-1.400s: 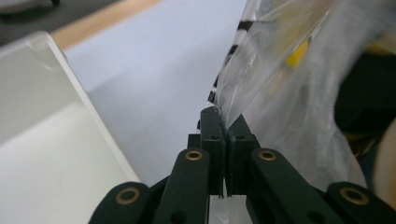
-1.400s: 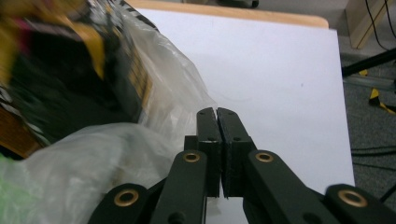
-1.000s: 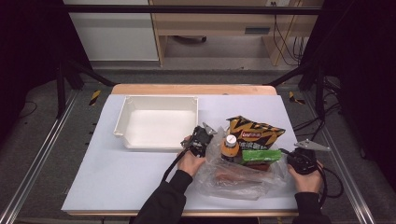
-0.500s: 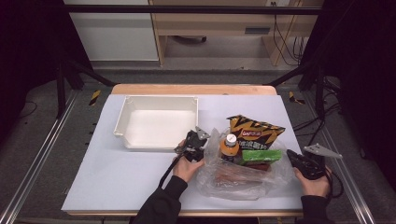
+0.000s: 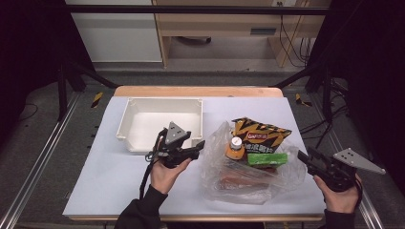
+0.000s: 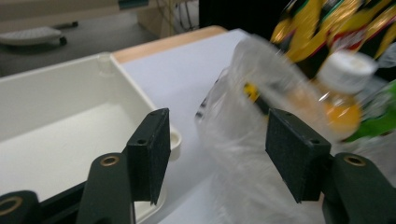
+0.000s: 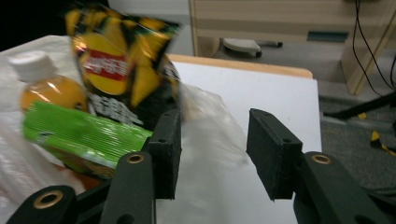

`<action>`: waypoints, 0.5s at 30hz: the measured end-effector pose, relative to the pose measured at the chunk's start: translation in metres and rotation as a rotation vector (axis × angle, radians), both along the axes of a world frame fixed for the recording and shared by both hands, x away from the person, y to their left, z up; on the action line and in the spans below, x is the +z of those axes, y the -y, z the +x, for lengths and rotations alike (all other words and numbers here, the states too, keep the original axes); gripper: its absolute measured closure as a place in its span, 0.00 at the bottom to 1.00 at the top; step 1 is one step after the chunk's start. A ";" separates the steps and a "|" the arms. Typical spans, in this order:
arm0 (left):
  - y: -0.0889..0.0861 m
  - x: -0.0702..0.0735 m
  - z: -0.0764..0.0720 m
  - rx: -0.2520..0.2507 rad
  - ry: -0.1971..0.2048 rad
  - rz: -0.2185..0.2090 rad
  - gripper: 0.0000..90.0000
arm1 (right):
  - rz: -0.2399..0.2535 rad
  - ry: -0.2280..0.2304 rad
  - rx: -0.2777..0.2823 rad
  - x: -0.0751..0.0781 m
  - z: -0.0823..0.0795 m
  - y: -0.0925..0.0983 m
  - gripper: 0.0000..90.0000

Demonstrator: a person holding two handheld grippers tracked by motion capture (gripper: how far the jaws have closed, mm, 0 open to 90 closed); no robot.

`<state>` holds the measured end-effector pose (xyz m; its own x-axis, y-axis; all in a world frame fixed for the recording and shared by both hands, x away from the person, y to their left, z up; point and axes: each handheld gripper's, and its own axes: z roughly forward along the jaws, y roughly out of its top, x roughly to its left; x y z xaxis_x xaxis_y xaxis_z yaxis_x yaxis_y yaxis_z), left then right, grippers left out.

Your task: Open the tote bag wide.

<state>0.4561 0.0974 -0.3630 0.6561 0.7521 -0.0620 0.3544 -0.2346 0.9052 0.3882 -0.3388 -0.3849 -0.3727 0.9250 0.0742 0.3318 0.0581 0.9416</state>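
Clear plastic bag (image 5: 248,176) lying crumpled and glossy on the white table sheet (image 5: 105,181), right of centre, mouth gaping toward the tray. Inside and spilling from it: crinkled black-and-yellow snack packet (image 5: 258,133), orange drink bottle (image 5: 235,148) with white screw cap, flat green ribbed packet (image 5: 267,159), reddish flat pack (image 5: 239,182) beneath the film.

Left gripper (image 5: 196,148) held just beside the bag's left edge, near the tray's front corner. Jaws standing apart, having just been opening; seen in the left gripper view, matte black square pads (image 6: 152,149) clear of the film, bag edge (image 6: 243,140) between them but not pressed.

Right gripper (image 5: 305,160) held off the bag's right edge, over the table margin. Jaws likewise apart, having just been opening; in the right gripper view pads (image 7: 271,149) bare, thin film (image 7: 210,135) loose between them, unclamped.

White rigid plastic tray (image 5: 129,126), rectangular with rounded rim, sitting behind the left gripper, interior bare. Wooden table edge (image 5: 196,90) showing past the sheet.
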 end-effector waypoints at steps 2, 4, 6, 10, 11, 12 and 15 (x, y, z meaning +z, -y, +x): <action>0.005 0.008 -0.006 -0.024 0.019 -0.014 0.45 | -0.006 0.003 0.022 0.006 -0.003 -0.007 0.62; 0.016 0.011 -0.009 -0.058 0.018 -0.001 0.46 | -0.015 -0.013 0.031 0.008 -0.004 -0.013 0.62; 0.026 0.008 -0.009 -0.083 0.004 0.033 0.49 | -0.034 -0.035 0.021 0.006 -0.004 -0.018 0.62; 0.042 -0.007 -0.003 -0.128 -0.082 0.100 0.62 | -0.043 -0.062 0.004 -0.004 -0.007 -0.017 0.60; 0.044 -0.011 -0.003 -0.138 -0.097 0.113 0.66 | -0.037 -0.064 -0.002 -0.006 -0.009 -0.016 0.59; 0.044 -0.011 -0.003 -0.138 -0.097 0.113 0.70 | -0.041 -0.074 -0.006 -0.009 -0.010 -0.014 0.57; 0.045 -0.022 -0.002 -0.164 -0.147 0.148 0.86 | -0.028 -0.084 -0.031 -0.015 -0.016 -0.009 0.52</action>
<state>0.4544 0.0519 -0.3852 0.7619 0.6446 -0.0625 0.4258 -0.4259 0.7983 0.3726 -0.3298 -0.4000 -0.3375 0.9381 0.0778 0.4119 0.0729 0.9083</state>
